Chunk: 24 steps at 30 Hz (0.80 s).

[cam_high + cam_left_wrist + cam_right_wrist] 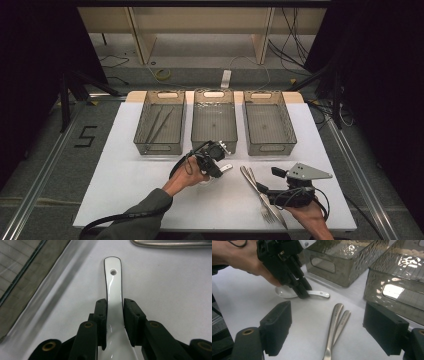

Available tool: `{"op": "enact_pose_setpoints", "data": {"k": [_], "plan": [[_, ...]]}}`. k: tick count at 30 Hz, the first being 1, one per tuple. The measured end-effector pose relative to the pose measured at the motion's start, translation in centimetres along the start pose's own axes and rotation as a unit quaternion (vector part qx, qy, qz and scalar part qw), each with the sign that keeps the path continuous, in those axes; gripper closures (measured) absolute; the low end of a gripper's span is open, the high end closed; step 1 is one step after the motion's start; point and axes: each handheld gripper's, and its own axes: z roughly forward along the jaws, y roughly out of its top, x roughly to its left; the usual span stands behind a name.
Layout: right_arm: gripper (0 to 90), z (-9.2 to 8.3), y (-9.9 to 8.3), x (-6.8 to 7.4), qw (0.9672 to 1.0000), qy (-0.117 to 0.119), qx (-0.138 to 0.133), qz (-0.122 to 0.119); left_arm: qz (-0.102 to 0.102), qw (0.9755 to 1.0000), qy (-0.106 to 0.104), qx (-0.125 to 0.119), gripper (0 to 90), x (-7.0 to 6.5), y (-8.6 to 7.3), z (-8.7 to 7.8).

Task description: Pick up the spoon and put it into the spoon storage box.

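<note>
Closing my left fingers (115, 322) on the white ceramic spoon's (113, 285) handle, low centre of the counter (125, 175). My right fingers (337, 325) hang open above two forks (335, 322). Chopsticks (159, 125) already lie in the upper-left bin (160, 122); spoon and forks remain unsorted.
</note>
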Motion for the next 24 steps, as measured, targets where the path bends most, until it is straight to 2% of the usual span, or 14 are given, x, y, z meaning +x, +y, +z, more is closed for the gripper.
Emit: {"op": "enact_pose_setpoints", "data": {"k": [5, 13, 20, 24], "plan": [[23.6, -0.1, 0.0, 0.0, 1.0000, -0.001, 0.000, 0.000, -0.001, 0.9999, -0.008, -0.005, 72.9, 0.3, -0.1, -0.4], [23.6, -0.1, 0.0, 0.0, 1.0000, -0.002, -0.001, -0.003, 0.000, 0.9998, -0.011, -0.014, 73.2, 0.5, -0.4, -1.0], [23.6, -0.1, 0.0, 0.0, 1.0000, -0.004, -0.002, -0.002, -0.010, 0.9993, -0.008, -0.036, 73.4, 0.9, -0.9, -1.9], [23.7, -0.2, 0.0, 0.0, 1.0000, -0.005, 0.000, -0.003, -0.014, 0.9990, -0.016, -0.039, 73.5, 1.2, -1.2, -2.2]]}}
